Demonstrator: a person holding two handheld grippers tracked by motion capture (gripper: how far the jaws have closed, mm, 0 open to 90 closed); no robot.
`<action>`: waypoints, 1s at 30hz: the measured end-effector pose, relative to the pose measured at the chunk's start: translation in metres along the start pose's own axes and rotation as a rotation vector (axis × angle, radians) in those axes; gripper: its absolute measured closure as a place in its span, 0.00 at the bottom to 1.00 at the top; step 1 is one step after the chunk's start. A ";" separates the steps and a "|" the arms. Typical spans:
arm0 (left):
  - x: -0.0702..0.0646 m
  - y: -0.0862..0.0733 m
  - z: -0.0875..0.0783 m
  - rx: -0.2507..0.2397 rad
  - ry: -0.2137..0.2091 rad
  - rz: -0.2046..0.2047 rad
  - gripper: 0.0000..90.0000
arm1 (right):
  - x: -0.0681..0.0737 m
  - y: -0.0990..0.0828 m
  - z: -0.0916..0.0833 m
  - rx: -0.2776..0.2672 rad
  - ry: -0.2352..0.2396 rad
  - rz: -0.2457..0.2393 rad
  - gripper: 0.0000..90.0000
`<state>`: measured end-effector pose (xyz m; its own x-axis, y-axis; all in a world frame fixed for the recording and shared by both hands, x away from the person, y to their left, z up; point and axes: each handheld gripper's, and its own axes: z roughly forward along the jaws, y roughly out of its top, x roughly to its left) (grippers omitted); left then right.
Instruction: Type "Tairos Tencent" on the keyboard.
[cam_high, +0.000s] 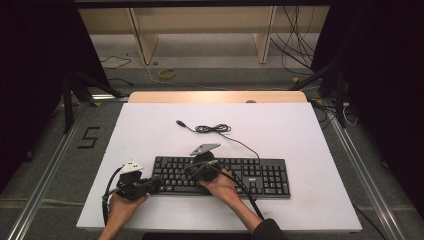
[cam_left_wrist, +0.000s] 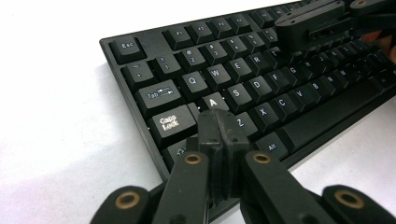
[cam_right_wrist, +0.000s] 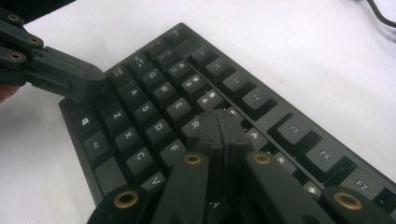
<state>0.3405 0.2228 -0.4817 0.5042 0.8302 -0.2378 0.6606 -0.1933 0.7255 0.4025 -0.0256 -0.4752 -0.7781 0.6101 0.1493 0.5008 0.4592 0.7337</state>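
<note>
A black keyboard (cam_high: 220, 176) lies across the near middle of the white table top (cam_high: 150, 130). My left gripper (cam_high: 159, 183) is at the keyboard's left end, held from the bottom left. In the left gripper view its jaws (cam_left_wrist: 219, 123) are shut with nothing between them, tips low over the keys beside A and Z. My right gripper (cam_high: 189, 170) points left over the left half of the keyboard (cam_right_wrist: 187, 107). Its jaws (cam_right_wrist: 222, 123) are shut and empty, tips by the R key. Whether either tip presses a key I cannot tell.
The keyboard's cable (cam_high: 215, 129) lies coiled on the table behind it, its plug end loose to the left. A wooden strip (cam_high: 217, 97) runs along the far table edge. Beyond it are loose wires on the floor (cam_high: 295, 45) and wooden shelf legs.
</note>
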 end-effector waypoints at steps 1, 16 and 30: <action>0.000 0.000 0.000 0.002 0.003 0.002 0.99 | 0.000 0.000 0.001 0.000 -0.001 0.004 1.00; 0.003 0.000 0.000 0.009 0.011 -0.001 0.99 | -0.001 0.000 0.004 0.010 -0.007 0.011 1.00; 0.001 0.000 0.003 0.028 0.023 0.006 0.99 | 0.001 -0.002 0.007 0.024 -0.029 -0.002 1.00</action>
<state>0.3427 0.2225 -0.4842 0.4953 0.8409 -0.2182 0.6728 -0.2125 0.7086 0.4035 -0.0207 -0.4811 -0.7682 0.6272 0.1285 0.5083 0.4756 0.7179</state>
